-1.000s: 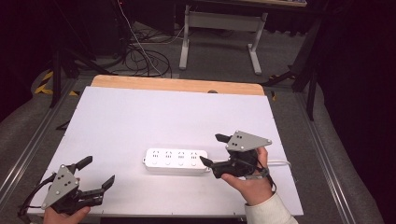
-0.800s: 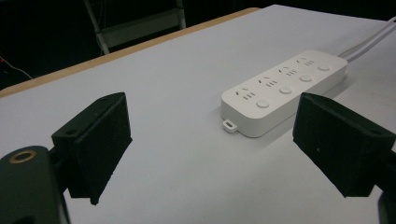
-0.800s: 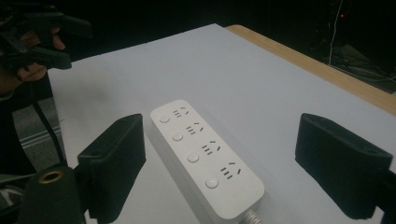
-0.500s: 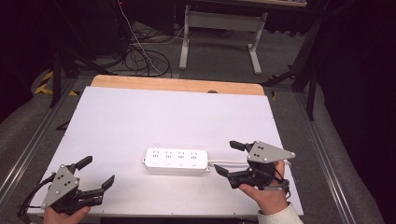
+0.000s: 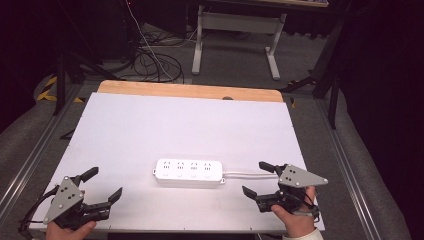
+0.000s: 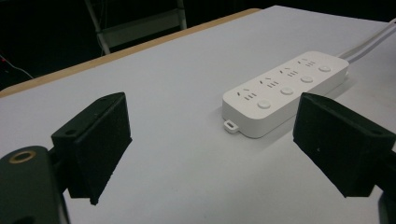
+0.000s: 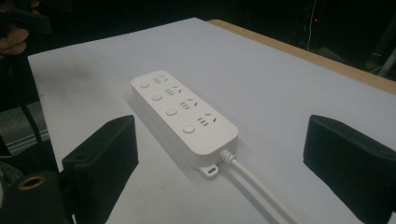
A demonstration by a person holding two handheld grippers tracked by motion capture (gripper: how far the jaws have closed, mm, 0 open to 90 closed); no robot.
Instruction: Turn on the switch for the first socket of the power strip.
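I see the white power strip lying flat mid-table on the white sheet — its cable runs toward my right gripper, whose jaws have just been opening, nothing between them. My left gripper gapes empty too — well apart from the strip.

Premises: a laboratory or recording bay. Evidence: white work board on a wooden tabletop, aluminium rails either side, grey carpet, loose cables on the floor, metal bench frame, dark surround.
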